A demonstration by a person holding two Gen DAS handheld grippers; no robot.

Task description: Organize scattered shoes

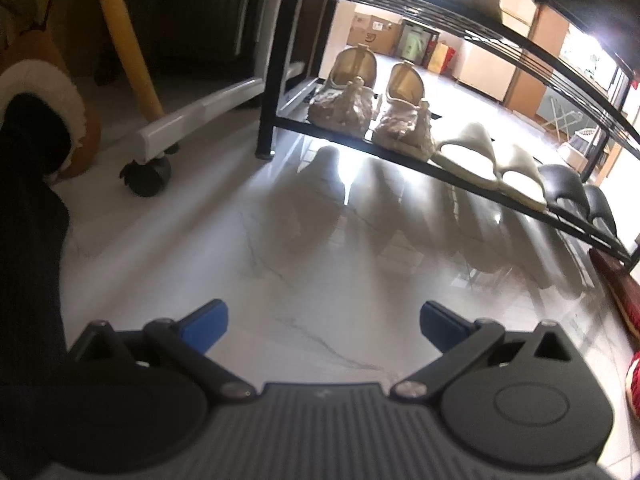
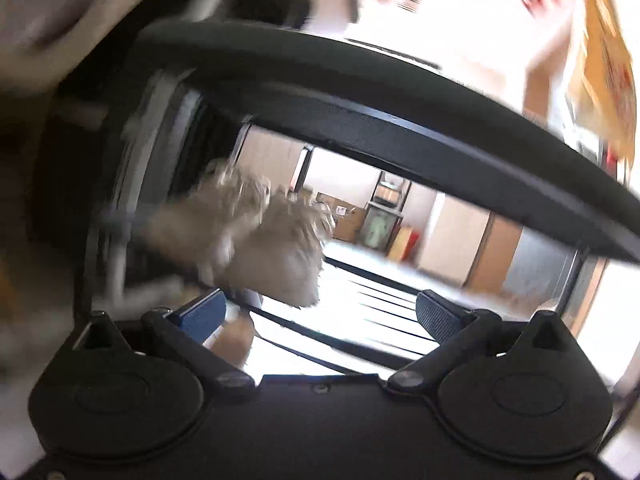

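A black metal shoe rack (image 1: 400,148) stands on the white floor. Its lowest shelf holds a beige embroidered pair (image 1: 372,108), a cream slipper pair (image 1: 492,164) and a black pair (image 1: 576,192). My left gripper (image 1: 322,326) is open and empty above the floor in front of the rack. My right gripper (image 2: 320,314) is open and empty at a wire shelf (image 2: 380,308) of the rack, with a fluffy beige pair (image 2: 260,240) just ahead on that shelf, blurred. A red shoe (image 1: 634,380) lies at the right edge of the left wrist view.
A white frame on a black caster (image 1: 150,176) stands left of the rack. A brown fur-lined boot (image 1: 48,112) and a dark sleeve are at far left. A yellow tube (image 1: 128,36) leans behind. A red mat (image 1: 612,288) lies at right.
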